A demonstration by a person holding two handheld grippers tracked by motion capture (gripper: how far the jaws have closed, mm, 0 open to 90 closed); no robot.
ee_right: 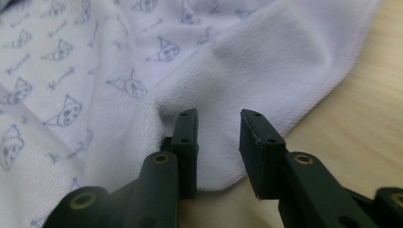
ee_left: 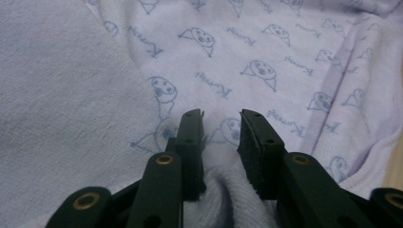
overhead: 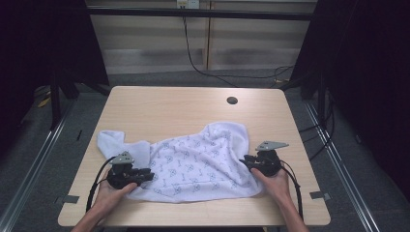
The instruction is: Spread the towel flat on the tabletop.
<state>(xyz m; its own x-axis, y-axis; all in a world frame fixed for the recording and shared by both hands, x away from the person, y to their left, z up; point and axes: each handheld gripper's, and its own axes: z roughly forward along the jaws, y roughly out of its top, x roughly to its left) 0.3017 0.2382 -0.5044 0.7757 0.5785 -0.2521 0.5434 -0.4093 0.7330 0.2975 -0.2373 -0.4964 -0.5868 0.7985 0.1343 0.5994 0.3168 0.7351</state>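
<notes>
So the white cloth [overhead: 193, 164] lies flat on the worktop [overhead: 183, 104], right btw. the two claws. It's soft, floppy & light, w/ little blue faces printed on the smooth side & a fuzzy plain side. It'll bend & bunch, not slip much, so best to grab an edge or a fold.

Left claw [ee_left: 222, 130] is spread a bit; a fuzzy hump of cloth pokes up btw. its jaws, but can't tell if they squeeze it.

Right claw [ee_right: 217, 128] is spread too, w/ a rounded cloth corner just under & ahead of it, not pinched. Bare wood shows beside it.
</notes>
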